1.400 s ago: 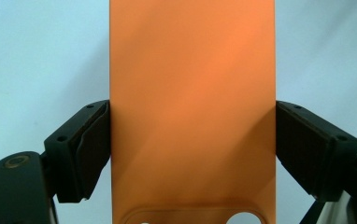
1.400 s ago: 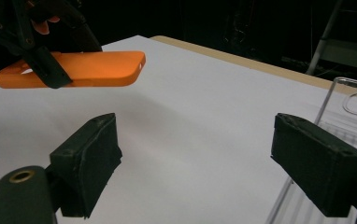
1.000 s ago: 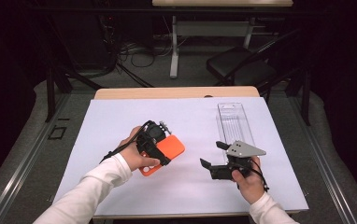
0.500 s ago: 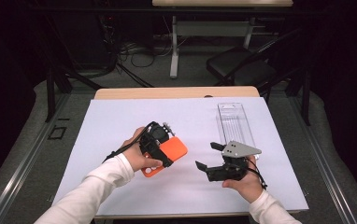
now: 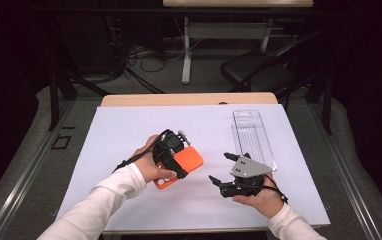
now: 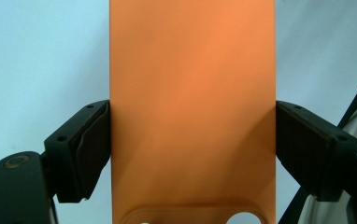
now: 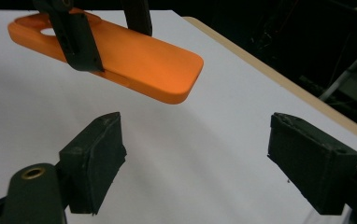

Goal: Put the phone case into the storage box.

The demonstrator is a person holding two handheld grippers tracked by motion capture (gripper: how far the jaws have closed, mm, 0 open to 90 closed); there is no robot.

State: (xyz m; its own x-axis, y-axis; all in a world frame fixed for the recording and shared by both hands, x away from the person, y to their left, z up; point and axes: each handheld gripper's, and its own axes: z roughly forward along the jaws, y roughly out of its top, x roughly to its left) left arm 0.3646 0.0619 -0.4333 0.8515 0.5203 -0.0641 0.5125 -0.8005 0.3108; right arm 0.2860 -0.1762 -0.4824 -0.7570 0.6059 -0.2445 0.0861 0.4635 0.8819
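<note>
From the high view, a clear plastic box (image 5: 254, 137) lies on the white sheet (image 5: 129, 130) covering the table (image 5: 189, 99), toward the far right; I can't tell whether anything is in it. The left gripper (image 5: 171, 152) grips an orange phone case (image 5: 184, 162) across its width, held near the middle of the sheet. The right gripper (image 5: 224, 172) sits just in front of the box, with nothing between its jaws. Compared with a second ago, that right gripper has swung round a little, its jaws now pointing more toward the case, and the jaws have just been closing slightly on nothing. The case and the left hand (image 5: 151, 167) look much as they did.

In the left gripper view, the phone case (image 6: 193, 107) runs straight up the middle, both black pads pressed against its long edges, the camera cut-out at the bottom. No writing or logo that I can read on it.

In the right gripper view, the jaws stand wide apart over bare white sheet (image 7: 190, 154). The phone case (image 7: 134, 63) hangs off the sheet, farther off at upper left, clamped by the left gripper (image 7: 104, 37). The table edge (image 7: 279, 79) runs along the right.
</note>
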